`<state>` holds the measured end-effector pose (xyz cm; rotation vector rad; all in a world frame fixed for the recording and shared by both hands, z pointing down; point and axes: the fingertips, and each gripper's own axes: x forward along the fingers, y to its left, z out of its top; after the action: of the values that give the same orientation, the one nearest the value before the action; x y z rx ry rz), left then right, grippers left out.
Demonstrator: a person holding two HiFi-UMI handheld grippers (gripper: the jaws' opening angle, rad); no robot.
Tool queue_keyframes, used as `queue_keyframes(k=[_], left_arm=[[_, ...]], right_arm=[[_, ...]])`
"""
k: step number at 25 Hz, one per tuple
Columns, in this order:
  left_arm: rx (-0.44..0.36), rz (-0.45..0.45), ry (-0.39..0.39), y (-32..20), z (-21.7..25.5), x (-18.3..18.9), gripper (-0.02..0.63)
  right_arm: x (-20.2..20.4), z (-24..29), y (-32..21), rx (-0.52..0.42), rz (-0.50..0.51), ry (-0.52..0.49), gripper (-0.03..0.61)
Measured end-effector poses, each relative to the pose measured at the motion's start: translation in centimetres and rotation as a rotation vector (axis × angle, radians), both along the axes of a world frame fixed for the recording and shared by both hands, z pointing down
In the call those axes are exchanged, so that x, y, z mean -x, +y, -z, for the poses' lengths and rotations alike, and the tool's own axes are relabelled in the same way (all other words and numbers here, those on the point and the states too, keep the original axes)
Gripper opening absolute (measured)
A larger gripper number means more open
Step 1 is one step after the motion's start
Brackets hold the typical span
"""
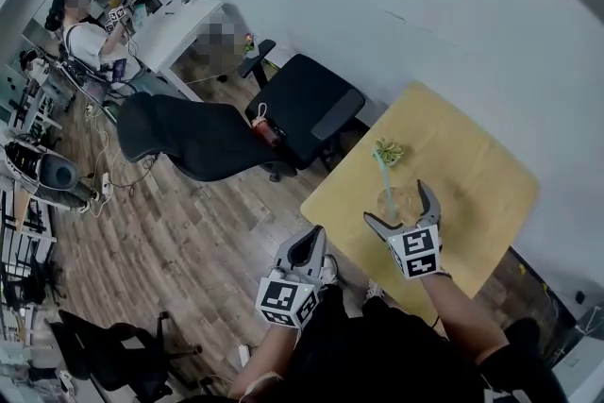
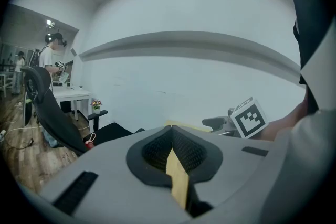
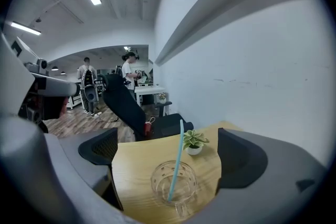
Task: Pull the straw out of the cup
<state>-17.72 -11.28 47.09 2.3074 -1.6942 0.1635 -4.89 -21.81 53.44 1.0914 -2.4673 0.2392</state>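
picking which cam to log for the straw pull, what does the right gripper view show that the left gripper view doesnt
Only the right gripper view: the clear glass cup with the blue straw standing in it, the small potted plant behind it, the wooden table top, and the right gripper open, the cup seen between its jaws.
Only the left gripper view: the left gripper, jaws together on nothing, and the right gripper's marker cube.
Both: the black office chair, the white desk and the white wall.
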Motion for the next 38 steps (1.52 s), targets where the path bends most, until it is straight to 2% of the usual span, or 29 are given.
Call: queue_keyframes(k=[7, 14, 18, 23, 26, 38], left_arm=[[0.010, -0.031, -0.003, -3.1, -0.7, 2.5, 0.020], [0.005, -0.072, -0.059, -5.4, -1.3, 3.1, 0.020], [0.018, -0.087, -0.060, -5.8, -2.0, 3.3, 0.020], [0.030, -0.098, -0.066, -6.3, -2.8, 3.6, 0.020], [0.034, -0.099, -0.064, -6.4, -3.1, 3.6, 0.020], [0.044, -0.108, -0.046, -6.1, -3.5, 3.6, 0.020]], right_arm=[[1.4, -3.3, -2.8, 0.061, -0.048, 0.037, 0.581], [2.0, -6.1, -4.2, 0.132, -0.059, 0.042, 0.519], [1.8, -6.5, -4.8, 0.126, -0.084, 0.055, 0.438], [1.2, -7.5, -5.3, 0.134, -0.099, 0.100, 0.285], [0.9, -8.0, -5.4, 0.140, -0.102, 0.131, 0.226], [0.8, -9.0, -5.3, 0.172, -0.110, 0.179, 0.103]])
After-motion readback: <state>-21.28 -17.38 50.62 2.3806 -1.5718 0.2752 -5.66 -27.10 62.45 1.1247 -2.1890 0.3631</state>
